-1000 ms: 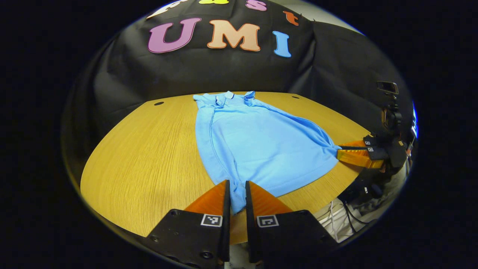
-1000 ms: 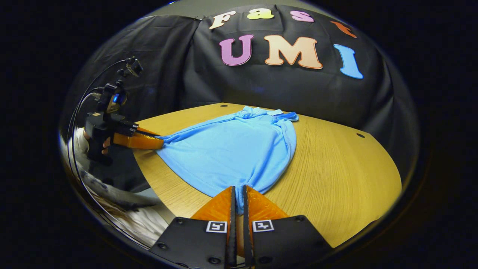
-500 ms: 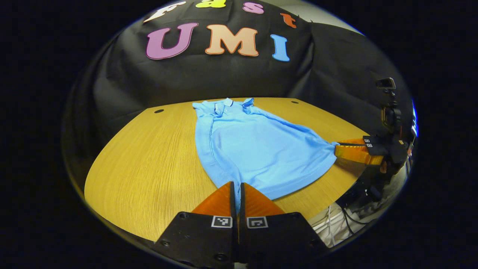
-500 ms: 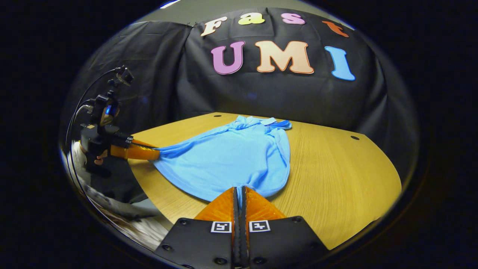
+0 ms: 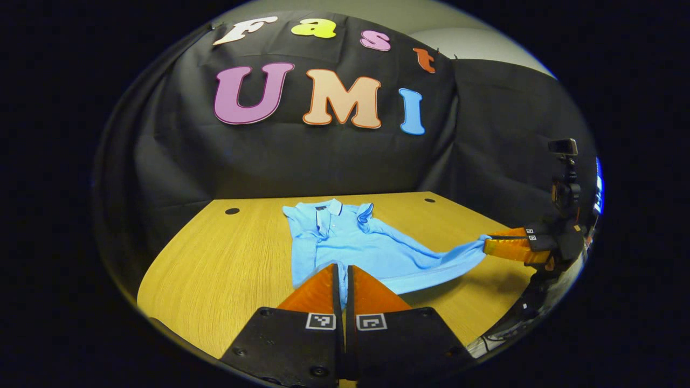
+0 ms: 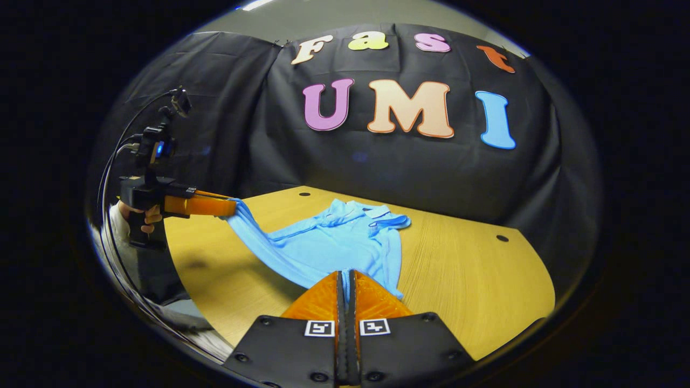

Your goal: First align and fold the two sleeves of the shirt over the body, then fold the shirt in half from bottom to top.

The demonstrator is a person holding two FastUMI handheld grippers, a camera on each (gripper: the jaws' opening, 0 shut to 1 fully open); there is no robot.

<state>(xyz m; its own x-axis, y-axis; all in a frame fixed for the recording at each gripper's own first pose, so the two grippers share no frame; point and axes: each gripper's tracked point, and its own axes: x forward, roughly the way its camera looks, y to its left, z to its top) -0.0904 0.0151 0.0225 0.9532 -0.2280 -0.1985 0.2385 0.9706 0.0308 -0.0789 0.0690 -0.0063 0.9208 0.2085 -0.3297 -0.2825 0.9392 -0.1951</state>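
Note:
A light blue polo shirt (image 5: 350, 242) lies on the wooden table (image 5: 215, 258) with its collar at the far end and its sleeves folded over the body. My left gripper (image 5: 340, 269) is shut on one bottom hem corner and holds it above the table. In the left gripper view the right gripper (image 5: 488, 245) pinches the other hem corner at the right. In the right gripper view the shirt (image 6: 334, 242) runs from my right gripper (image 6: 345, 276), shut on its corner, to the left gripper (image 6: 232, 207), raised at the left. The lower half hangs stretched between them.
The table (image 6: 474, 280) has small dark holes near its far edge (image 5: 232, 211) (image 6: 502, 237). A hand (image 6: 151, 213) holds the left gripper's handle, and cables hang beyond the table's near edge. Black cloth walls stand close behind the table.
My left gripper closed on the hem corner. Both grippers then rose, lifting the bottom hem off the table, so the lower shirt now hangs in the air.

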